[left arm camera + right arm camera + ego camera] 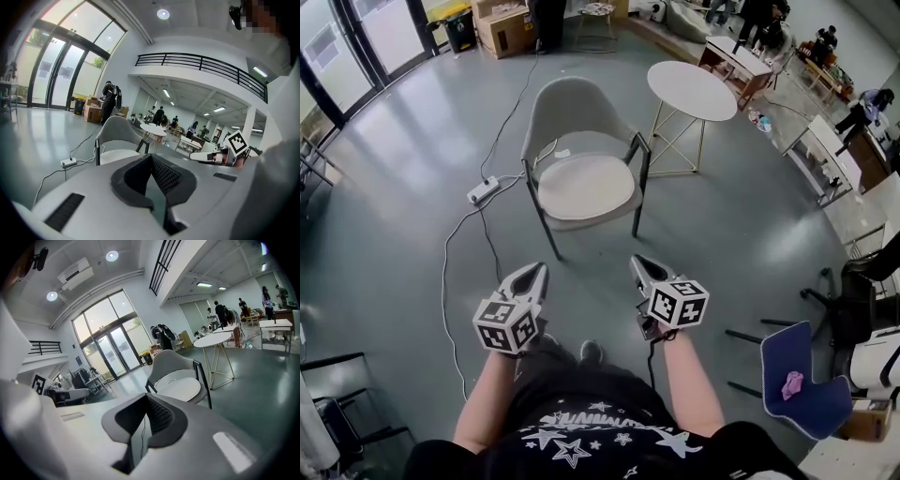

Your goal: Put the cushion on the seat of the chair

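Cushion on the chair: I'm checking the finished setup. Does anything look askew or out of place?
Nothing stands out. The cushion lies flat on the seat of the chair, inside the seat's edges. Only a power strip with its cable lies on the floor beside the chair.

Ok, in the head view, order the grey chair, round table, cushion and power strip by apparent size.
1. grey chair
2. round table and cushion look alike; table stands farther, so unranked
3. power strip
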`<state>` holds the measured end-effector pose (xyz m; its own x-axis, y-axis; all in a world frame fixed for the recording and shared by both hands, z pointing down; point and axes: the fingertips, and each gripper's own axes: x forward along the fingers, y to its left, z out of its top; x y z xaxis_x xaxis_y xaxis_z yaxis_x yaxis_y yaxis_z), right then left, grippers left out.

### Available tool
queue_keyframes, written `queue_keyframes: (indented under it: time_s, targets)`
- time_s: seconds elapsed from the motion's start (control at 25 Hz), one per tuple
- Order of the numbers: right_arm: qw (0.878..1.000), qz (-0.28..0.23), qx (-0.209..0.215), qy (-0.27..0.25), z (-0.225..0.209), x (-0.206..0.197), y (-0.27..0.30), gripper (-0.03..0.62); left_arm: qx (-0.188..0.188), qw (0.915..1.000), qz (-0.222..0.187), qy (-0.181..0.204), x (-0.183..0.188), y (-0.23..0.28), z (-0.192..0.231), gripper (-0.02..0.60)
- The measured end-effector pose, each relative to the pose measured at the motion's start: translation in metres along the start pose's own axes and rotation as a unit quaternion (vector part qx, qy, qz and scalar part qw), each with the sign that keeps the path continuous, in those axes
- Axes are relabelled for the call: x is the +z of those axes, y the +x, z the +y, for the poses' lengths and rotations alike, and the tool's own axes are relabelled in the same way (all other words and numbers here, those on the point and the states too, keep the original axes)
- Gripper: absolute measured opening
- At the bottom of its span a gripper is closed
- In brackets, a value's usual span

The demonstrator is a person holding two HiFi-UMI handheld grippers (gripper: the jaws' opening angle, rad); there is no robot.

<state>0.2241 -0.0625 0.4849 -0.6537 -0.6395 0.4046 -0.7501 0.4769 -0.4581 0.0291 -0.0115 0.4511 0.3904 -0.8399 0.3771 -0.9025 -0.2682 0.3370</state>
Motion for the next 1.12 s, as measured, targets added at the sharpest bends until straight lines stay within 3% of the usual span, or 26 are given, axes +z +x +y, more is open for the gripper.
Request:
queue_keyframes:
  time_s: [0.28, 0.56, 0.76, 1.12]
  targets:
    - [0.999, -0.007, 0.006, -0.033, 0.025, 0.001, 0.002, 0.003, 0.002, 1.0, 0.0, -0.004, -0.009, -0.015, 0.012, 0.009]
    - [0.999, -0.008, -0.023, -0.029, 0.059, -0.01, 0.005, 0.003, -0.016, 0.9999, 0.005, -0.002, -0.008, -0.042, 0.03, 0.009]
    - [0.997, -0.014, -0.035, -0.063, 0.096, -0.015, 0.002, 0.003, -0.026, 0.9996, -0.006, 0.005, -0.002, -0.061, 0.041, 0.009]
    - [0.991, -0.039, -0.061, -0.115, 0.149, -0.012, -0.009, 0.003, -0.047, 0.9965, -0.042, 0.055, 0.02, -0.098, 0.044, 0.009]
